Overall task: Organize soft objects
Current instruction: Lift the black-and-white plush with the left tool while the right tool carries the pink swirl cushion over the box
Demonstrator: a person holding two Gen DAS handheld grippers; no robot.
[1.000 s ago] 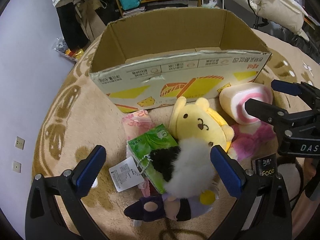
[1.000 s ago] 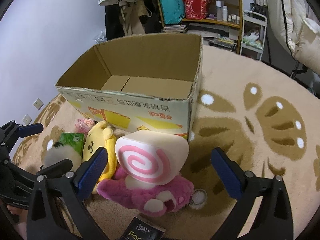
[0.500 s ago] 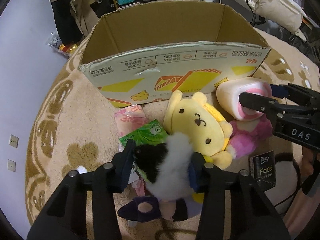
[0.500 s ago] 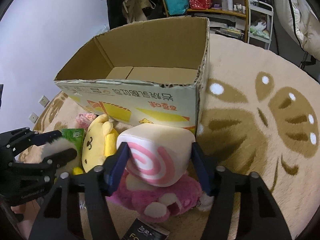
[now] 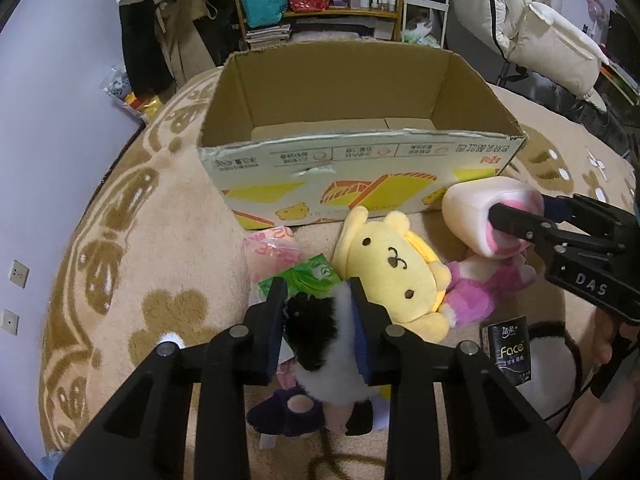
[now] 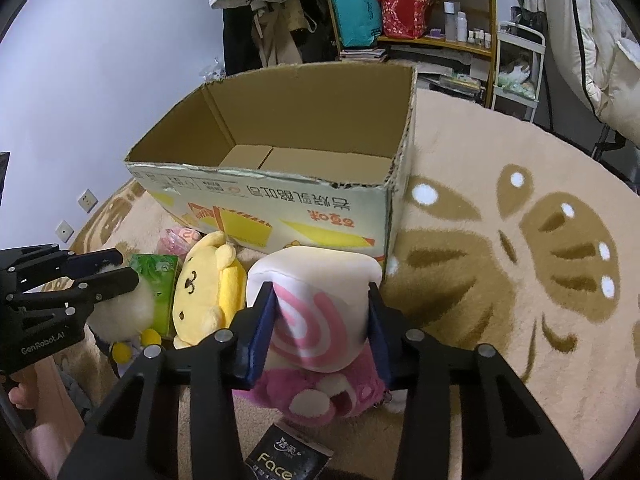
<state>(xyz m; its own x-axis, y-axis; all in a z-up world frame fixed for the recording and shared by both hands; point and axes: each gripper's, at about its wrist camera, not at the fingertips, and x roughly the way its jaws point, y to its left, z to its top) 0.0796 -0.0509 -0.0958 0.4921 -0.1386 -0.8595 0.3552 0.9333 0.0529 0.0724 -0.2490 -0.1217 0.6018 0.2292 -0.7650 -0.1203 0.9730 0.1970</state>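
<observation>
Cardboard box (image 5: 360, 168) floor bare; left gripper (image 5: 318, 312) clamps fluffy toy (image 5: 320, 332); right gripper (image 6: 322, 320) clamps swirl-roll plush (image 6: 316, 304).

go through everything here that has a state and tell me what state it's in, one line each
Cardboard box: open at the top, upright, nothing seen inside.
Left gripper: fingers just closed, clamped on the black and white fluffy toy.
Right gripper: fingers just closed, clamped on the swirl roll plush.
Yellow dog plush: lying on the rug, not held.
Pink plush: lying under the swirl roll.
Green tissue pack: lying flat, sealed.
</observation>
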